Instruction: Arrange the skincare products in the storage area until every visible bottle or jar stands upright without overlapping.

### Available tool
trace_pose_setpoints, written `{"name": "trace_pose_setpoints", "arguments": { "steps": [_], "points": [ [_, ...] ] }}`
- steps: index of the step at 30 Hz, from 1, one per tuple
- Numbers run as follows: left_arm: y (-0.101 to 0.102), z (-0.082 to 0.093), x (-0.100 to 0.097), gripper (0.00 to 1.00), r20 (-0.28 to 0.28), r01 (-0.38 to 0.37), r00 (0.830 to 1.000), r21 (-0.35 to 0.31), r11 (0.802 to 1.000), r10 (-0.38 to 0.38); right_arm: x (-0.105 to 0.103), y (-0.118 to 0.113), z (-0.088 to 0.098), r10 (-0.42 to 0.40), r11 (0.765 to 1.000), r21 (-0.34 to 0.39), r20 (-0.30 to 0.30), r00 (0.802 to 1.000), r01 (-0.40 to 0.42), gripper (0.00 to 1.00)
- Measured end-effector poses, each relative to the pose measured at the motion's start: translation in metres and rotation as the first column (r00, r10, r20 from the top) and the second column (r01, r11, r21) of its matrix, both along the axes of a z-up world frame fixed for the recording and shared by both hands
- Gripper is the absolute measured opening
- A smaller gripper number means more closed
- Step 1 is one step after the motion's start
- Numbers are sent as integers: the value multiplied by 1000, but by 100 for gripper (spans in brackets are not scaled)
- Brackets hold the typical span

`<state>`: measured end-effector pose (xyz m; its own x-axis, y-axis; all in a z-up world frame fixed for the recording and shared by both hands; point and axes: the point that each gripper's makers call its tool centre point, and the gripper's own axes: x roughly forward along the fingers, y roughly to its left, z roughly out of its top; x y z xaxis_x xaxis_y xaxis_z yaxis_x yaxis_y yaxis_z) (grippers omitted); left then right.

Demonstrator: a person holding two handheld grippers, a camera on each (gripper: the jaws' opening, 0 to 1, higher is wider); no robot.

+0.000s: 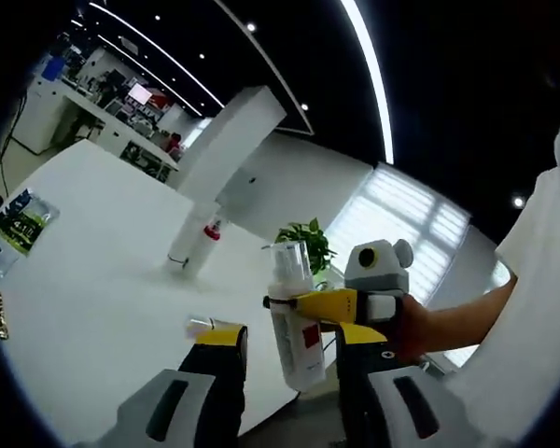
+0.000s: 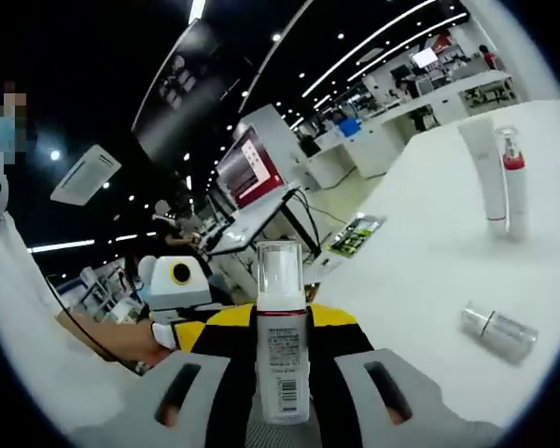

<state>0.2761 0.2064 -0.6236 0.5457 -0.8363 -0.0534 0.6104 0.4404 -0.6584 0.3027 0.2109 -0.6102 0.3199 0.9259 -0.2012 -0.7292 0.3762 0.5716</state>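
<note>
- Office lights run in long strips over a big white table (image 2: 420, 280), with desks and screens far behind it.
- Over the table's edge, the right gripper (image 2: 282, 373) has its jaws clamped on a white pump bottle (image 2: 282, 359) with a clear cap, held upright by its body; the left gripper view shows that grip from the side (image 1: 303, 303).
- That bottle looks like light, stiff plastic, smooth enough to slip. My guess is the mid-body hold is the sound one, since the clear cap could pop off.
- The left gripper (image 1: 289, 369) hangs just below it with jaws apart, holding nothing.
- Two items already stand together farther in: a white tube (image 2: 483, 173) and a slim red-collared bottle (image 2: 513, 182), touching or nearly so.
- A small silver-capped bottle (image 2: 499, 331) lies on its side nearer the edge; it looks glassy, so it probably rolls and wants a gentle grip.
- A printed packet (image 1: 19, 224) lies well apart.
</note>
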Motion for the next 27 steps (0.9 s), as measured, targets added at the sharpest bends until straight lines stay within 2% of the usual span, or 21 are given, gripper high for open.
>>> {"name": "trace_pose_setpoints", "arguments": {
  "steps": [2,11,16,20,27],
  "points": [
    [-2,1,-2,38,14,14,1000,1,1000,-14,0,4,3,18,1000,10,14,1000,-18,17],
    [-10,2,-11,38,21,80,997,1,997,-80,-9,28,11,29,998,57,9,1000,-30,17],
    [-8,3,-9,38,29,75,997,-11,997,-75,-12,32,12,27,997,68,5,1000,-28,17],
    [-5,0,-6,38,13,57,998,-2,998,-57,-21,37,14,51,997,60,10,999,-52,17],
    [-4,-2,-1,38,-2,53,999,-27,998,-53,-18,38,18,37,996,81,4,999,-37,18]
  ]
}}
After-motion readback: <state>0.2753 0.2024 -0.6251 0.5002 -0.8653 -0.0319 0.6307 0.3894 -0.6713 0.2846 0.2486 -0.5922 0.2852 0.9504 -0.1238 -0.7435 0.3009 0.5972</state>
